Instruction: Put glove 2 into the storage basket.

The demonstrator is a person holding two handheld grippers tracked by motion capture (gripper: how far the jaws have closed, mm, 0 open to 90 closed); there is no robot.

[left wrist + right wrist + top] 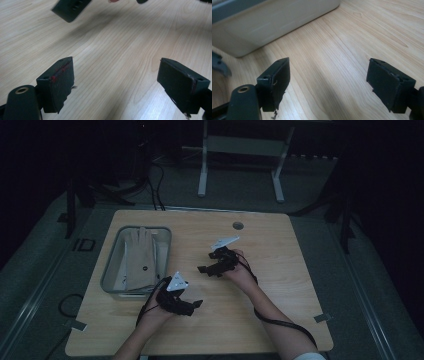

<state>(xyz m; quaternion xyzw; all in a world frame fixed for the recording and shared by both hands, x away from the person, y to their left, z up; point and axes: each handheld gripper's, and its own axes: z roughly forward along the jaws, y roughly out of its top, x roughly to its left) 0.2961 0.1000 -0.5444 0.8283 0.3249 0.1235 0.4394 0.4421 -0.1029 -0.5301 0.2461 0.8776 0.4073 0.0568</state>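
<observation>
A beige glove (140, 257) lies flat in a shallow tray (111, 270) at the left of the wooden table (285, 285). My left gripper (196, 304) hovers near the tray's front right corner, its jaws wide apart over bare wood (116, 72). My right gripper (204, 269) sits mid-table pointing left toward the tray, open (328, 72) with nothing between its jaws. The tray's pale wall (274, 22) crosses the top left of the right gripper view. One black jaw of the right gripper (71, 8) shows at the top of the left gripper view.
A round cable hole (238, 226) sits near the table's far edge. A white desk frame (240, 150) stands on the floor behind. Cables (285, 325) trail from both grippers along the forearms. The room around is dark.
</observation>
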